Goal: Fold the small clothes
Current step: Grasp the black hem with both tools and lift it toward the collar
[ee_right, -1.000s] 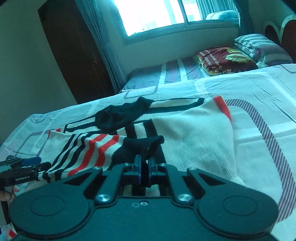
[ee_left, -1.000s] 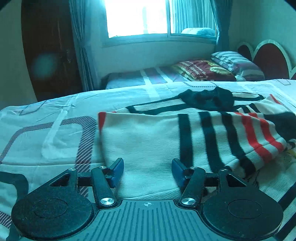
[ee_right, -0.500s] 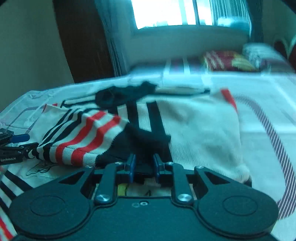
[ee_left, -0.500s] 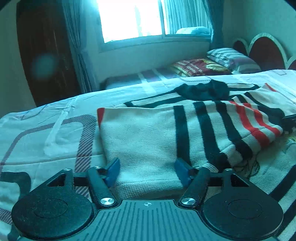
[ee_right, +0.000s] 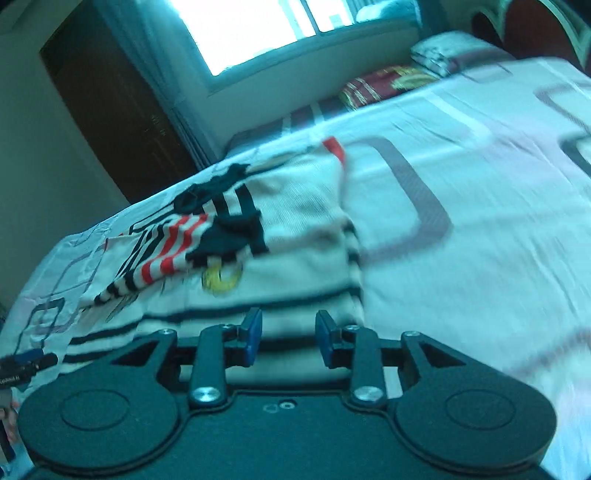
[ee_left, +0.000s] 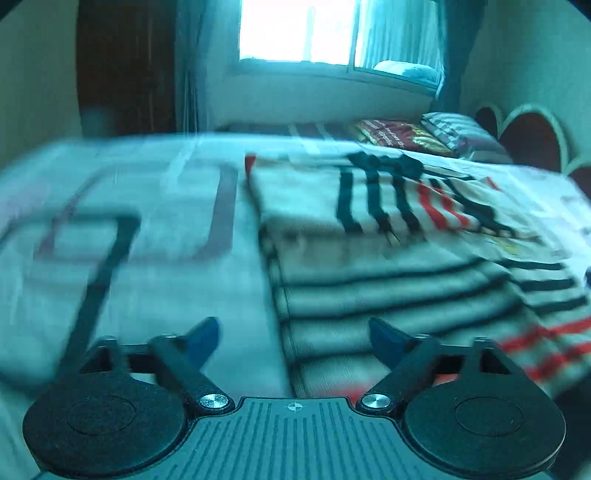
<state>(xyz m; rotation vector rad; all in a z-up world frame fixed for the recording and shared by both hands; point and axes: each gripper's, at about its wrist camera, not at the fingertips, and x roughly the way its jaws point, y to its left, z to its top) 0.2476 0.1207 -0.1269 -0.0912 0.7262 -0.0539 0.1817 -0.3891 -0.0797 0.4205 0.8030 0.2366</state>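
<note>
A cream knit sweater [ee_left: 388,280] with black and red stripes lies flat on the bed, its sleeves folded across the chest. In the right wrist view the sweater [ee_right: 295,236] shows a striped sleeve with a black cuff [ee_right: 229,236] over a yellow print. My left gripper [ee_left: 293,334] is open and empty above the sweater's lower left edge. My right gripper [ee_right: 288,332] is open and empty over the sweater's lower part. The left gripper's tip [ee_right: 26,363] shows at the far left of the right wrist view.
The bed sheet [ee_left: 110,221] has a pale pattern of rounded rectangles. Pillows [ee_left: 454,129] and a red headboard [ee_left: 532,140] lie at the far right. A dark wooden door [ee_right: 110,103] and a bright window [ee_left: 295,33] are beyond the bed.
My right gripper has opened, let go of the black cuff and pulled back toward the hem. My left gripper, still open, has drawn back and left. Both views are blurred by motion.
</note>
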